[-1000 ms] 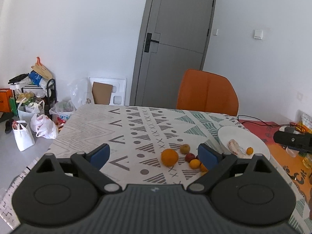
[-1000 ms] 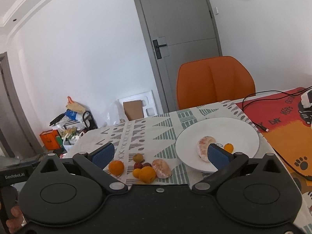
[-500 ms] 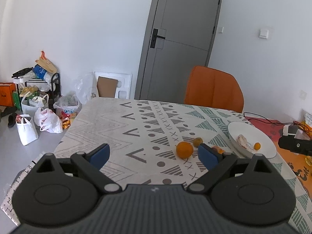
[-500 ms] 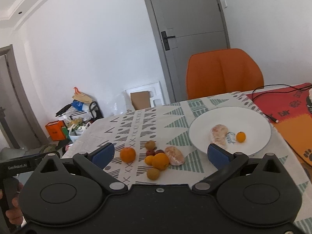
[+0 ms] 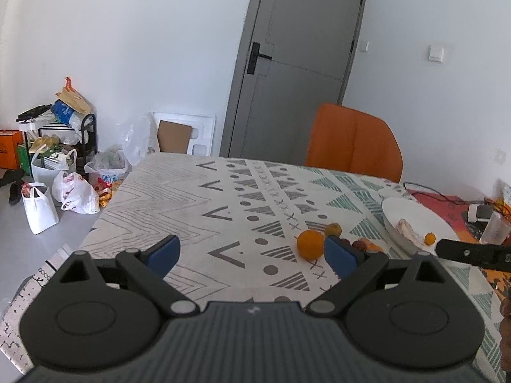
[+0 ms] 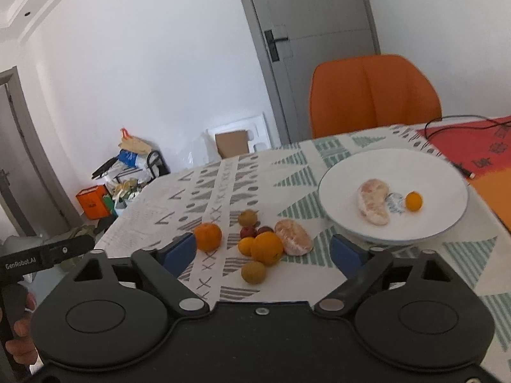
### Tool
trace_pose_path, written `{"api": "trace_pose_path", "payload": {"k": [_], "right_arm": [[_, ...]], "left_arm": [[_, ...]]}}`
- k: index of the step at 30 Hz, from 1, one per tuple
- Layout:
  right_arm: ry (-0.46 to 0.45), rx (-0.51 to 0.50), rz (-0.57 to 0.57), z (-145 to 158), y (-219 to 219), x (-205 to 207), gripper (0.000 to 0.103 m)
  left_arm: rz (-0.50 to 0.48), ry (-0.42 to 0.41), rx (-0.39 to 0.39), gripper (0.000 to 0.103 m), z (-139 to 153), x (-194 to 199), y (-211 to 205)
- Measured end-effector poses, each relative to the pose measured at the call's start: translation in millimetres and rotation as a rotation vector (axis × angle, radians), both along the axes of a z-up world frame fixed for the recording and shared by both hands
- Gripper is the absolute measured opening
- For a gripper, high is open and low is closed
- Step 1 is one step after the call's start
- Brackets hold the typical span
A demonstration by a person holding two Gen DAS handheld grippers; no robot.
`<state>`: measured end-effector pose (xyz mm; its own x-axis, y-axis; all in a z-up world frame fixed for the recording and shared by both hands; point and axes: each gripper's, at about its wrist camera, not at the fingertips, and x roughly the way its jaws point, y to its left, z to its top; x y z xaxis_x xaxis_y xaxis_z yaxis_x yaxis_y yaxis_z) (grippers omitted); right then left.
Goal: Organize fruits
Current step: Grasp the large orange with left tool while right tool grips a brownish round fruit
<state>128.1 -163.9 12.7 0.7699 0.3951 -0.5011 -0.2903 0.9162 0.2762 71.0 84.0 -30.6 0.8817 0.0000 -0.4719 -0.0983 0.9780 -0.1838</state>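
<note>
My left tool (image 5: 252,253) points down over the near edge of the surface (image 5: 179,198), jaws spread wide, gripping nothing. My right tool (image 6: 263,252) angles down likewise; its jaws have just been closing, nothing pinched yet.

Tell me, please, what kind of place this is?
Probably a room in a home, used for dining: a table with a patterned tablecloth, an orange upholstered chair behind it, a grey door, and full shopping bags on the floor.
</note>
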Motion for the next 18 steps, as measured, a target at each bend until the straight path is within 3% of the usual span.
{"api": "trace_pose_path", "payload": {"k": [11,18], "right_arm": [[0.066,-0.022,0.009,-24,18,15,0.073],[0.114,-0.04,0.028,-38,30,26,0.059]], "left_arm": [[-0.057,0.041,-0.012,0.094,-15,32,-3],[-0.084,0.063,-0.025,0.088,-24,52,-4]]}}
